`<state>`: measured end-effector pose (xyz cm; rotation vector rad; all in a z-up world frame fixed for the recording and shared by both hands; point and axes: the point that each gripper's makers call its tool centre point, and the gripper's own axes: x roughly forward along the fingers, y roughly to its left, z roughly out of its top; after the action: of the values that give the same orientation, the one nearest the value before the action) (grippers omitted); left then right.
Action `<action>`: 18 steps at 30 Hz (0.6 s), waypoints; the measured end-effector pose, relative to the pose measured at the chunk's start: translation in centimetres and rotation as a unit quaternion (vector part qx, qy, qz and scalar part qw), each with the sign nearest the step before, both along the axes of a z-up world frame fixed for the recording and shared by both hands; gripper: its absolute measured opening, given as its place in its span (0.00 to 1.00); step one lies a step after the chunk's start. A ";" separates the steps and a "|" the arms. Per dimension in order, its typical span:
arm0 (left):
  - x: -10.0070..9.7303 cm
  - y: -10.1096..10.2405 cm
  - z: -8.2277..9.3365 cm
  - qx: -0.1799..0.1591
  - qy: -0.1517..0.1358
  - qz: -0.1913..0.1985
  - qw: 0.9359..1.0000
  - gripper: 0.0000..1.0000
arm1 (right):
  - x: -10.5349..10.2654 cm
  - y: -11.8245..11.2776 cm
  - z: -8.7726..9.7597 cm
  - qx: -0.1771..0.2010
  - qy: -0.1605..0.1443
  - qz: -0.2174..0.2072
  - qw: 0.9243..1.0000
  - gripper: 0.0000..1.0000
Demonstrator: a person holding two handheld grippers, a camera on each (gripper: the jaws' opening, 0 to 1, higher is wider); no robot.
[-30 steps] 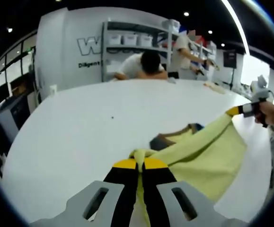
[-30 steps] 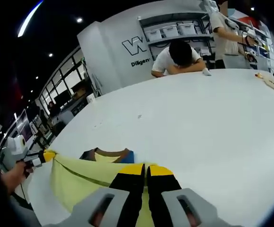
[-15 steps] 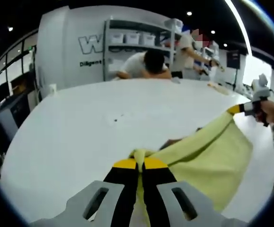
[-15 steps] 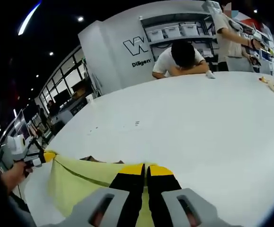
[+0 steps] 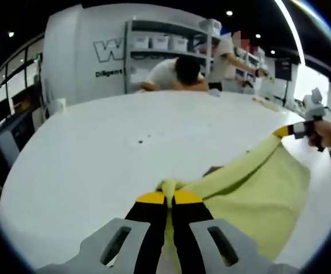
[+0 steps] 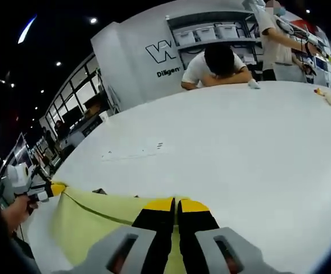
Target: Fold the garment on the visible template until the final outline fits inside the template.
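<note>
While both my left gripper [image 5: 169,198] and right gripper [image 6: 176,204] clamp the yellow garment [image 5: 251,194], I should keep its edge taut and lower evenly onto the table [image 5: 125,142].

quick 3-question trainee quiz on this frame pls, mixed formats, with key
1. True or false: both grippers are clamped on the yellow garment.
2. Multiple choice: the fabric edge between the left gripper and the right gripper is A) stretched taut, B) lying crumpled on the white table, C) rolled into a tube.
3. Short answer: what is the person in the white shirt at the far edge of the table doing?

Key: 1. True. 2. A. 3. Leaning forward with head down on the table.
</note>
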<state>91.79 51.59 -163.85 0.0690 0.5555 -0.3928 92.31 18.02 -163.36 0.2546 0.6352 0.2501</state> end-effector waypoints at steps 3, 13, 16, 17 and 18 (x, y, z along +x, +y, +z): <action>0.7 -0.1 0.1 -0.001 0.001 -0.001 1.000 0.00 | 0.2 -0.1 -0.5 0.003 0.005 -0.005 1.000 0.00; 2.5 -0.2 -0.2 -0.010 0.007 -0.001 1.000 0.01 | 1.5 -0.3 -1.2 0.015 0.008 -0.018 1.000 0.00; 2.7 -0.5 -0.9 -0.022 0.032 -0.002 0.999 0.01 | 1.7 -0.4 -1.9 0.020 0.016 -0.019 1.000 0.00; 2.8 -0.5 -1.2 -0.023 0.038 -0.002 0.999 0.01 | 1.6 -0.3 -2.1 0.022 0.020 -0.017 0.999 0.00; 2.9 -0.4 -1.3 -0.021 0.036 -0.001 0.999 0.02 | 1.3 -0.2 -2.2 0.023 0.024 -0.017 0.999 0.00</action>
<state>94.73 51.21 -165.19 0.0159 0.6176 -0.4097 93.56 17.81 -165.52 0.3156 0.6721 0.2275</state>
